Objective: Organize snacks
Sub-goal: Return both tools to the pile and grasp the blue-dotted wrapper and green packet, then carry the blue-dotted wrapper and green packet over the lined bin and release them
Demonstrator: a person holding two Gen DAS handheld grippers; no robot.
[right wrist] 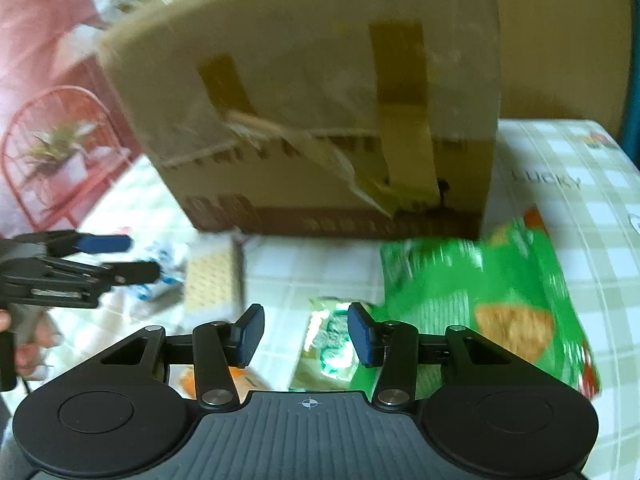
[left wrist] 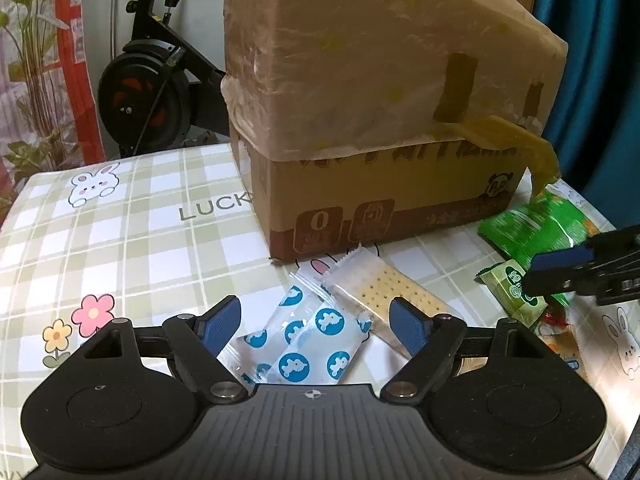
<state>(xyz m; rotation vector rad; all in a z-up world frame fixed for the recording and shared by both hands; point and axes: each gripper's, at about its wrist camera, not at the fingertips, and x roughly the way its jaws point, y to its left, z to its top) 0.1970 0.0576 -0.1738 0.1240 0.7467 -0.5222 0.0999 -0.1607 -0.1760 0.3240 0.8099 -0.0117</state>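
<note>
The left gripper (left wrist: 316,322) hangs low over the desk (left wrist: 132,240) with its blue fingers (left wrist: 222,326) spread wide and nothing between them; beneath the gap lie two white packets with blue rabbit prints (left wrist: 308,340), and a clear-wrapped cracker pack (left wrist: 386,288) lies touching them on the side toward the cardboard box (left wrist: 384,128). That box stands in the middle of the checked desk cover, wrapped in plastic film with strips of tape. The right gripper (right wrist: 306,334) hovers near the box's other corner, its fingers (right wrist: 250,334) parted about halfway and empty, with a small green packet (right wrist: 332,344) lying on the desk under the gap. Just beside it, toward the desk's right edge, a large green snack bag (right wrist: 480,292) lies flat against the foot of the box; this view is blurred
</note>
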